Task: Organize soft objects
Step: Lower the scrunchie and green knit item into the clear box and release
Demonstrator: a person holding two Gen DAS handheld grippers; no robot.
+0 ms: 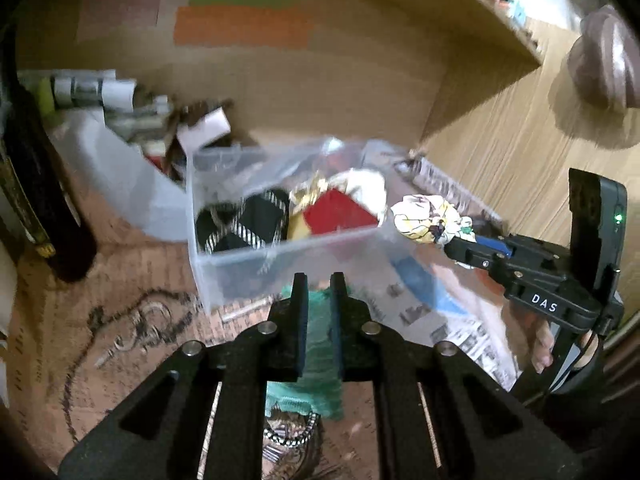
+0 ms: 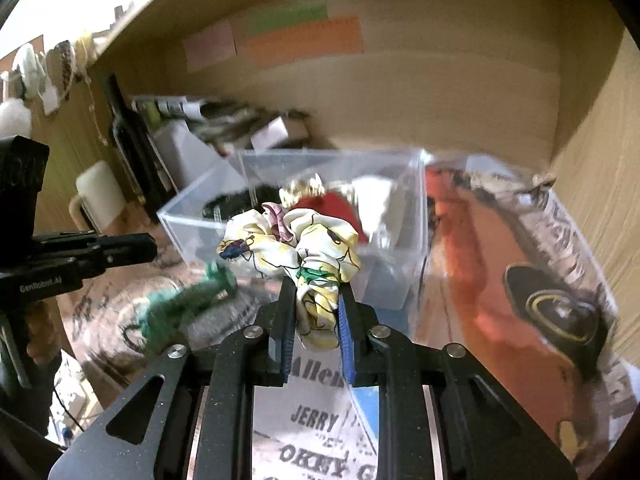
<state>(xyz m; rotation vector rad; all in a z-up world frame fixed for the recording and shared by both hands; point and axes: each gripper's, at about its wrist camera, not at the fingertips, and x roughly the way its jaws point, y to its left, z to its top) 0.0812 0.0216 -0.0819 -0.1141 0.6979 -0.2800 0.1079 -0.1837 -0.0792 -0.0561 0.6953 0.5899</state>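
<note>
A clear plastic box (image 1: 280, 252) (image 2: 192, 216) stands on the shelf floor and holds a black striped scrunchie (image 1: 244, 224), a red one (image 1: 340, 212) (image 2: 340, 204) and a white one (image 1: 368, 184). My right gripper (image 2: 316, 300) (image 1: 452, 240) is shut on a cream floral scrunchie (image 2: 296, 244) (image 1: 428, 218), held just right of the box's near right corner. My left gripper (image 1: 319, 280) has its jaws nearly closed above a green scrunchie (image 1: 320, 356) (image 2: 180, 304), which lies on the floor in front of the box; whether they grip it is unclear.
A translucent bin (image 1: 120, 168) with rolled papers stands behind the box on the left. A dark bottle (image 1: 36, 184) stands at far left. Newspaper (image 2: 520, 280) lines the floor on the right. Wooden walls close the back and right.
</note>
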